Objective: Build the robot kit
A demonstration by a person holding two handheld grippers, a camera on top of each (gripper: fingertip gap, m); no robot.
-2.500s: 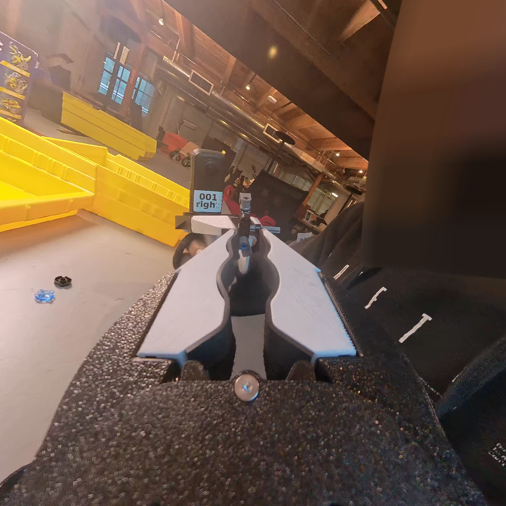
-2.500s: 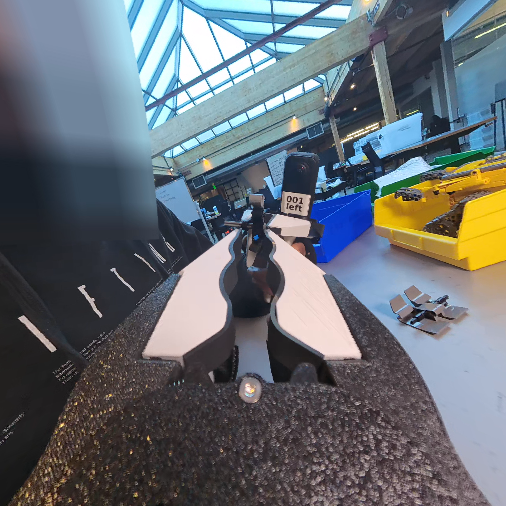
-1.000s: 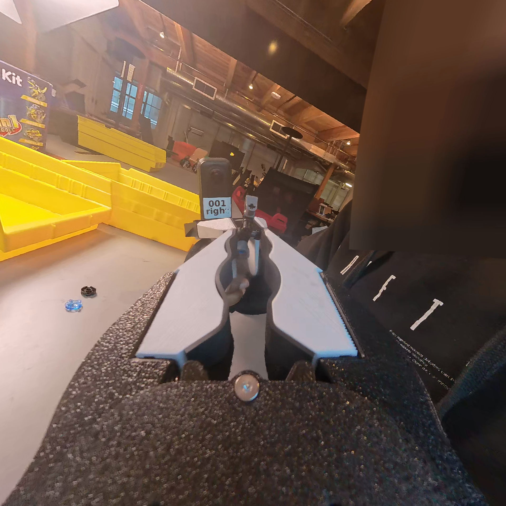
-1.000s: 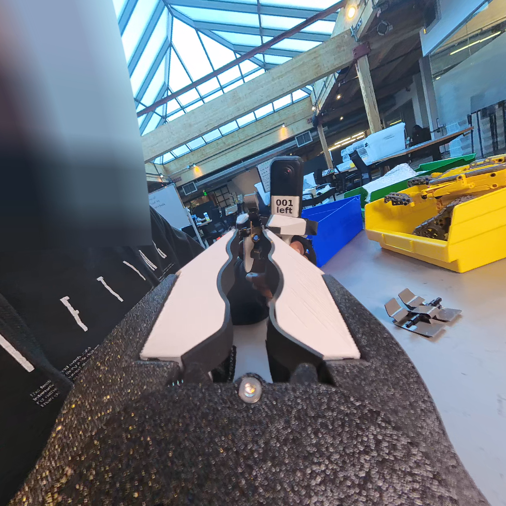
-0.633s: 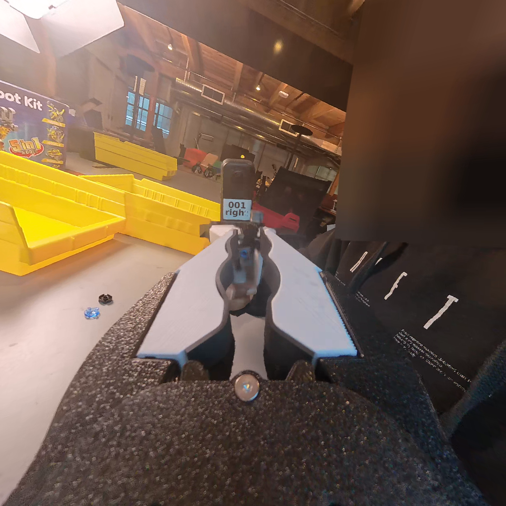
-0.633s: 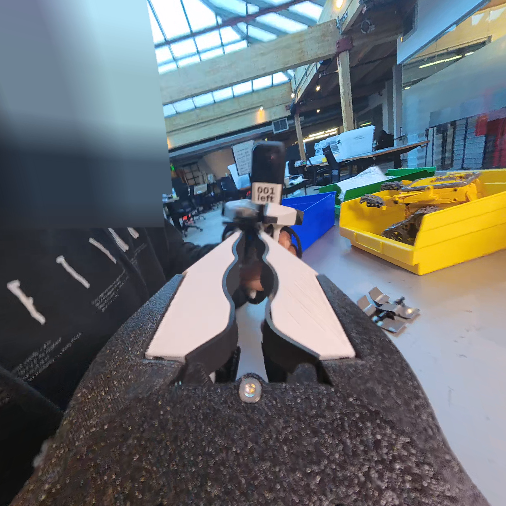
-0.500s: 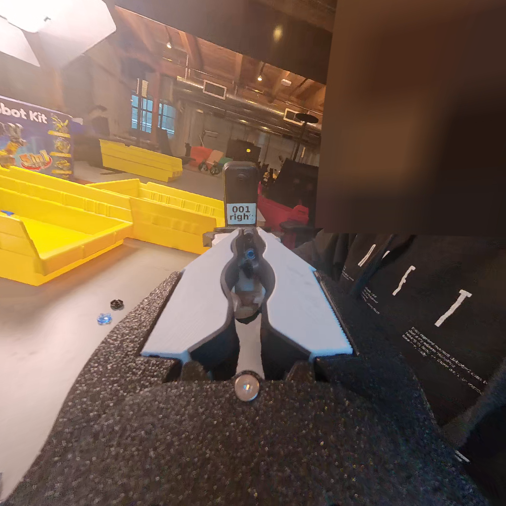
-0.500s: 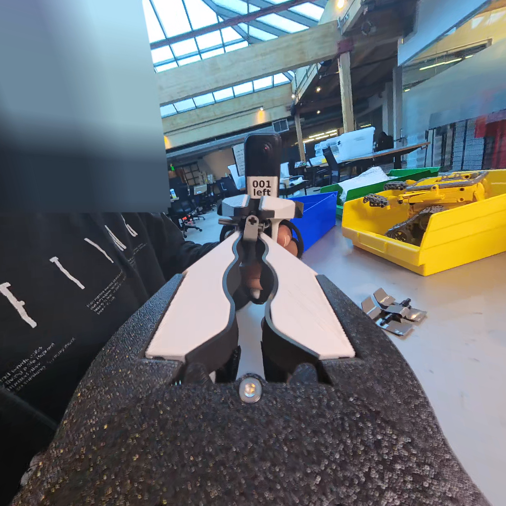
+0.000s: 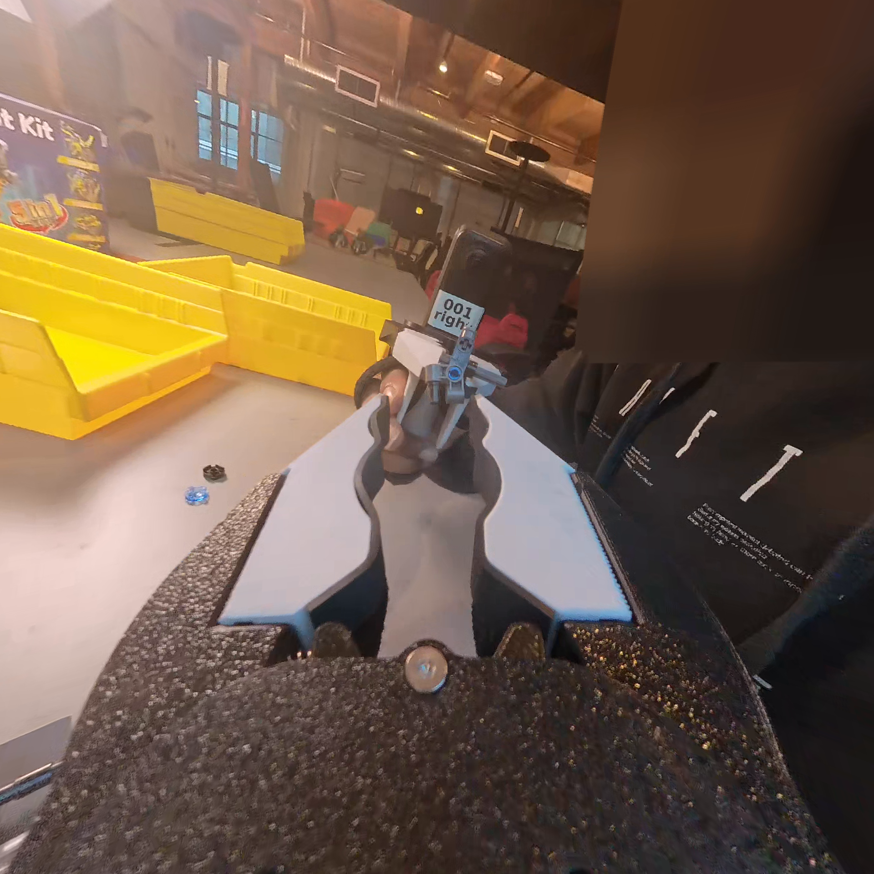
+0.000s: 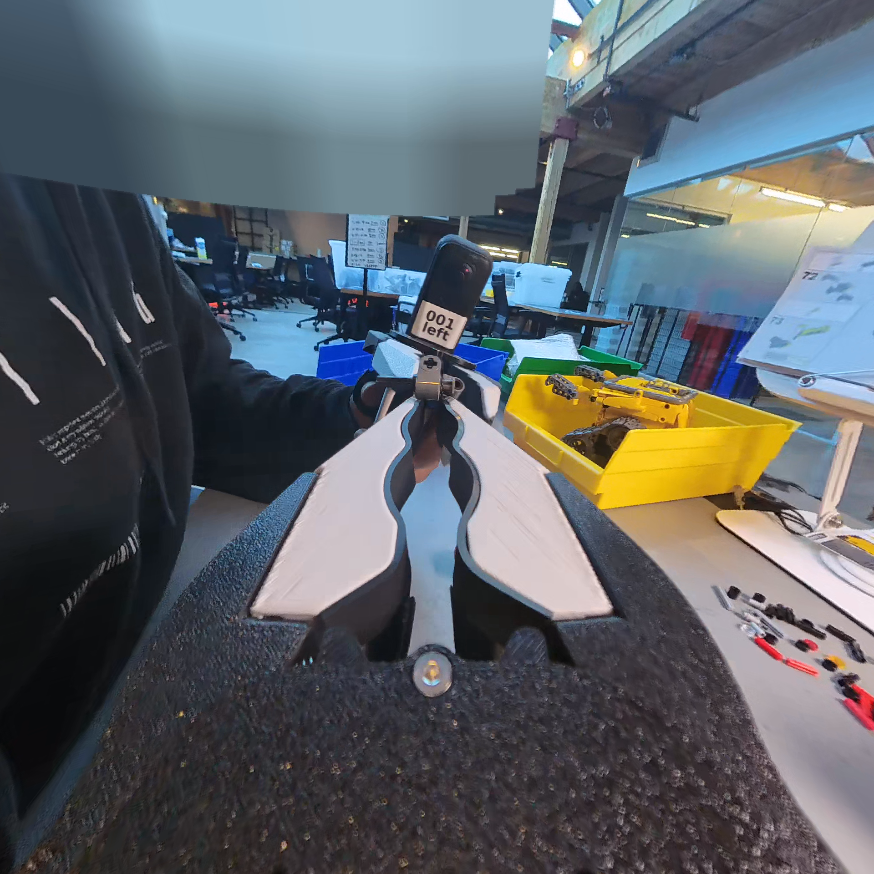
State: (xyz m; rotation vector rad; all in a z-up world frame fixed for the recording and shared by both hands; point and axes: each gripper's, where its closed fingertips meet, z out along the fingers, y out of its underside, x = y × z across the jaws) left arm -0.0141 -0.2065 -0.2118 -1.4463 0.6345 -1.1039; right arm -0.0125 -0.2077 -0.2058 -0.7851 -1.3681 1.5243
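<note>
**Two grippers nose to nose over a grey table**

Left wrist view: grey table [image 9: 94,567] in a big hall with wood beams, ducts and tall windows. An open-fronted yellow bin [image 9: 118,359] sits far left with nothing visible inside, with more yellow bins [image 9: 302,321] lined up behind it and a colourful kit box [image 9: 47,179] at the edge. A small black round piece [image 9: 214,472] and a clear blue round piece [image 9: 195,495] lie just beside each other on the table. The left gripper [image 9: 428,406] is spread wide and grips nothing. Right past its tips, the right gripper [image 9: 440,395] has its fingers pinched on a little grey building-toy part [image 9: 449,376] with a blue pin. The person's black hoodie [image 9: 709,473] fills the right side.

Right wrist view: same table, with desks and office chairs behind. A yellow parts bin [image 10: 662,454] holds a yellow tracked model [image 10: 629,402], and a blue bin [image 10: 340,359] and a green bin [image 10: 605,359] sit farther back. An instruction booklet [image 10: 827,321] stands on a holder at right, with loose black and red parts [image 10: 804,638] scattered below it. The grey part is clamped at the fingertips, held up off the table.
</note>
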